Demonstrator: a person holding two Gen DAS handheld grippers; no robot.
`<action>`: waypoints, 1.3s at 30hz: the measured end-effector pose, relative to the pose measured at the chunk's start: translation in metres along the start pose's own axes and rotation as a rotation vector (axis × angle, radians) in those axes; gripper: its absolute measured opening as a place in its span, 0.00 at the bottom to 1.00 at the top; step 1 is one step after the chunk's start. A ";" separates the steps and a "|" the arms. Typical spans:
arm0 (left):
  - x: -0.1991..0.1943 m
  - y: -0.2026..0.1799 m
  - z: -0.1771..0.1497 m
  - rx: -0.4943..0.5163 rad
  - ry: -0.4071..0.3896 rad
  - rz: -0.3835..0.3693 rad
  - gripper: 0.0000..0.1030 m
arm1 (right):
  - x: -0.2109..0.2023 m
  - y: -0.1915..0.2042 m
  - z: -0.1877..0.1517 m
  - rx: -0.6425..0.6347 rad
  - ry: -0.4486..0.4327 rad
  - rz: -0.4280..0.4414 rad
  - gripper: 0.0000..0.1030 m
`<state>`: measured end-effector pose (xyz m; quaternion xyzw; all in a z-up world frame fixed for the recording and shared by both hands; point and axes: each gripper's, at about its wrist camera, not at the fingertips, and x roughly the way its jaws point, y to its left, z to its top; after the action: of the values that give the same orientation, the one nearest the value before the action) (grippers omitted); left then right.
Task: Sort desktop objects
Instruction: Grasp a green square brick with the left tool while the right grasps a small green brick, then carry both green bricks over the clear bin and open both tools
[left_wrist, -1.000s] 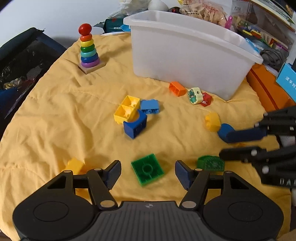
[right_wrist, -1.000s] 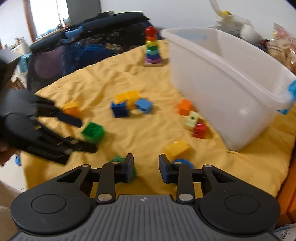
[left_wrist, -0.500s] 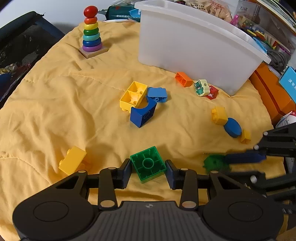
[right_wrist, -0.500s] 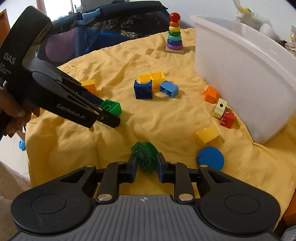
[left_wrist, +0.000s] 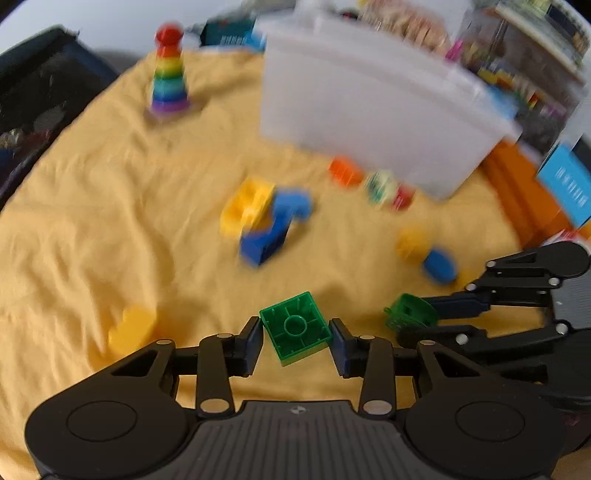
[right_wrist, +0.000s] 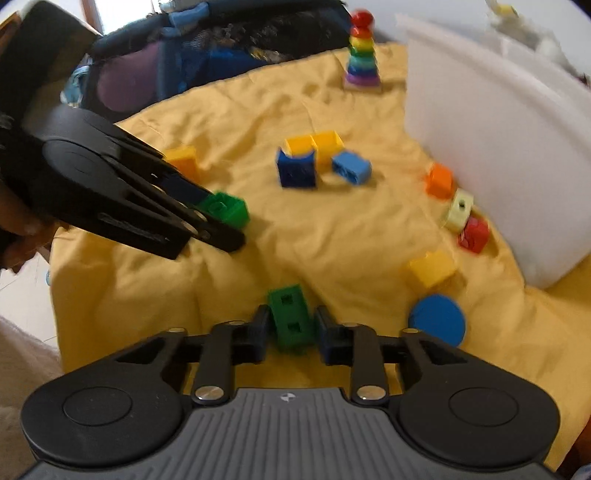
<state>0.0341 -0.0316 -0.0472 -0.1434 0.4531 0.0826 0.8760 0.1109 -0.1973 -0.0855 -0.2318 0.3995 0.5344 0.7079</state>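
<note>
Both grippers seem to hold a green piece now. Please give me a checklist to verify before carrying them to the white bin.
1. Left gripper shut on green square brick: ok.
2. Right gripper shut on green piece: ok.
3. Square brick sits straight between the pads: not ok, tilted.
4. Both pieces lifted off the yellow cloth: cannot tell.
5. White bin open on top: cannot tell, blurred.

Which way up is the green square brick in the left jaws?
Tipped on its side: the green square brick shows its hollow underside to the left wrist camera, studs facing away.
</note>
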 end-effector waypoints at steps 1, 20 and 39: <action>-0.007 -0.004 0.010 0.017 -0.025 -0.008 0.41 | -0.007 -0.003 0.003 0.012 -0.024 -0.004 0.23; -0.003 -0.071 0.182 0.221 -0.269 -0.019 0.41 | -0.070 -0.036 0.087 -0.117 -0.427 -0.504 0.23; 0.055 -0.048 0.217 0.216 -0.139 0.032 0.62 | -0.030 -0.131 0.121 0.323 -0.239 -0.469 0.47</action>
<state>0.2462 -0.0057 0.0348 -0.0349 0.3997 0.0571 0.9142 0.2694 -0.1650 -0.0046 -0.1377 0.3290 0.3096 0.8815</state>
